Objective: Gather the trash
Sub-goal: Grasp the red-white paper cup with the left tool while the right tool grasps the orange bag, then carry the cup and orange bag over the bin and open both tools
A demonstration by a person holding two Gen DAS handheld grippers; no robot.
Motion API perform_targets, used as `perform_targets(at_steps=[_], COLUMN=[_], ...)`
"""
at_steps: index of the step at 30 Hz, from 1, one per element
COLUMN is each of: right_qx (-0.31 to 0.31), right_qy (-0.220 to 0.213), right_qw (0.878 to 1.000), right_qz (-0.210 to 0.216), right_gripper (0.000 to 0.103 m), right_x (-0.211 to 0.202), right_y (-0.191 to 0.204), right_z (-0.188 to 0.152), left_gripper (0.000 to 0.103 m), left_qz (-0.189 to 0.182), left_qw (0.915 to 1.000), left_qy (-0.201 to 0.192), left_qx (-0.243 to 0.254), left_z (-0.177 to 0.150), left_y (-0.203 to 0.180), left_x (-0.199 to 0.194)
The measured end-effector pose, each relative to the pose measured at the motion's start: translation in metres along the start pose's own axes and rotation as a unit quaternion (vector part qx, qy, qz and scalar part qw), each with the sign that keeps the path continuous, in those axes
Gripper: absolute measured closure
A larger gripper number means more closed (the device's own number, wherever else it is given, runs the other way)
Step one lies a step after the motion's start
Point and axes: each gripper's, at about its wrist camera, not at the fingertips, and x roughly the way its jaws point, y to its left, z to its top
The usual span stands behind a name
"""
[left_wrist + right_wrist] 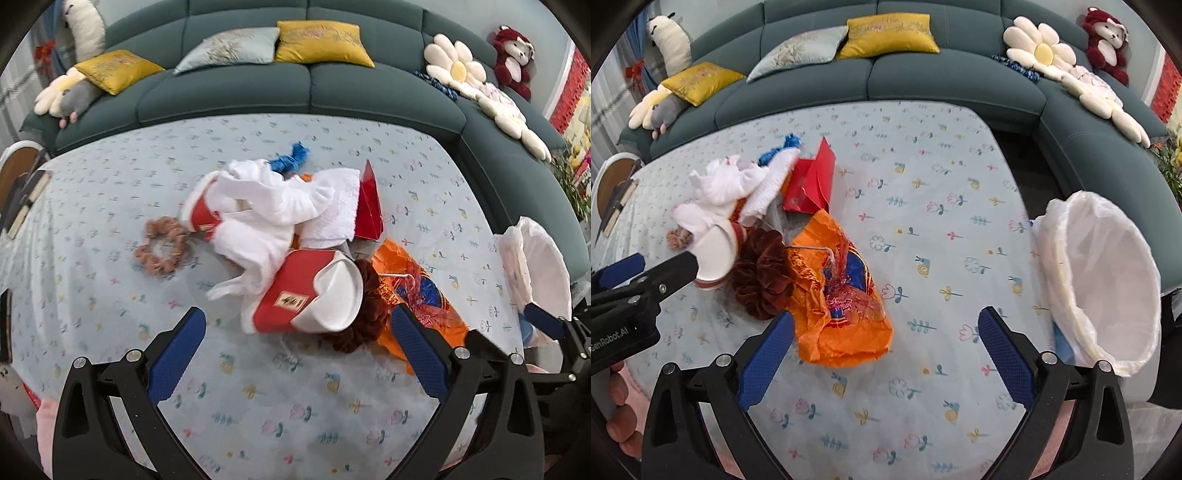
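Both grippers, left [295, 350] and right [886, 354], hang spread and empty; I fear my left snagging the scrunchie [364, 314] with the paper cup [310, 299].

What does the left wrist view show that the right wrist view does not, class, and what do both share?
Only the left wrist view shows the whole light brown fabric scrunchie and the second red paper cup under the white towels. Only the right wrist view shows the full open mouth of the white-lined trash bin and the person's bare fingers. Both share the crumpled orange plastic bag, the dark red velvet scrunchie and the teal sofa.
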Motion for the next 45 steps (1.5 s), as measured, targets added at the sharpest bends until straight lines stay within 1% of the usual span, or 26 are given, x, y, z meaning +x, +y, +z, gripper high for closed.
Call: perform_targets(at_steps=[5,7,8,9,10,11,13,14,16,17,19,22,26,29,35,39,45], right_qx=[0.005,0.01,0.011,0.013,0.016,0.018,0.019,0.018,0.014,0.012,0.01,0.013,0.015,0.023,0.042,0.061,0.09], right_qy=[0.03,0.041,0.046,0.052,0.057,0.062,0.074,0.077,0.08,0.078,0.074,0.064,0.04,0.014,-0.035,-0.07,-0.109], right_qw=[0.999,0.999,0.999,0.998,0.998,0.997,0.996,0.995,0.995,0.995,0.994,0.994,0.995,0.996,0.996,0.994,0.989], right_qz=[0.01,0.017,0.019,0.023,0.028,0.034,0.048,0.052,0.064,0.068,0.075,0.084,0.085,0.083,0.072,0.059,0.036], right_gripper=[0.019,0.025,0.026,0.03,0.036,0.04,0.057,0.061,0.077,0.079,0.092,0.097,0.098,0.099,0.099,0.099,0.099], right_x=[0.028,0.037,0.041,0.045,0.049,0.053,0.058,0.059,0.058,0.056,0.052,0.04,0.017,-0.007,-0.044,-0.07,-0.1], right_y=[-0.001,-0.002,-0.002,-0.002,-0.002,-0.002,-0.001,-0.001,0.002,0.003,0.004,0.002,-0.004,-0.013,-0.039,-0.062,-0.102], right_z=[0.001,0.0,0.0,-0.001,-0.002,-0.003,-0.006,-0.006,-0.009,-0.01,-0.011,-0.012,-0.01,-0.007,0.003,0.008,0.013], left_gripper=[0.009,0.017,0.025,0.033,0.038,0.047,0.052,0.057,0.063,0.066,0.067,0.067,0.067,0.067,0.067,0.067,0.067], left_qz=[-0.002,-0.005,-0.011,-0.013,-0.018,-0.022,-0.027,-0.03,-0.026,-0.024,-0.031,-0.033,-0.039,-0.046,-0.075,-0.095,-0.131], left_qw=[0.9998,0.9996,0.9994,0.9993,0.9991,0.999,0.9989,0.9989,0.9992,0.9994,0.9993,0.9994,0.9992,0.9988,0.9962,0.9935,0.9867], left_qy=[0.007,0.013,0.02,0.024,0.03,0.034,0.037,0.035,0.024,0.018,0.016,0.009,-0.003,-0.017,-0.043,-0.061,-0.084], left_qx=[0.02,0.024,0.025,0.025,0.022,0.019,0.013,0.012,0.017,0.018,0.015,0.011,0.006,0.005,0.003,0.013,0.047], left_z=[0.004,0.005,0.004,0.004,0.003,0.003,0.002,0.001,0.001,0.0,0.001,0.001,0.001,0.002,0.008,0.015,0.031], left_y=[-0.009,-0.012,-0.012,-0.012,-0.012,-0.011,-0.01,-0.01,-0.012,-0.013,-0.014,-0.015,-0.017,-0.023,-0.038,-0.059,-0.108], left_x=[0.02,0.028,0.031,0.033,0.036,0.038,0.038,0.036,0.031,0.027,0.023,0.015,-0.002,-0.018,-0.052,-0.072,-0.093])
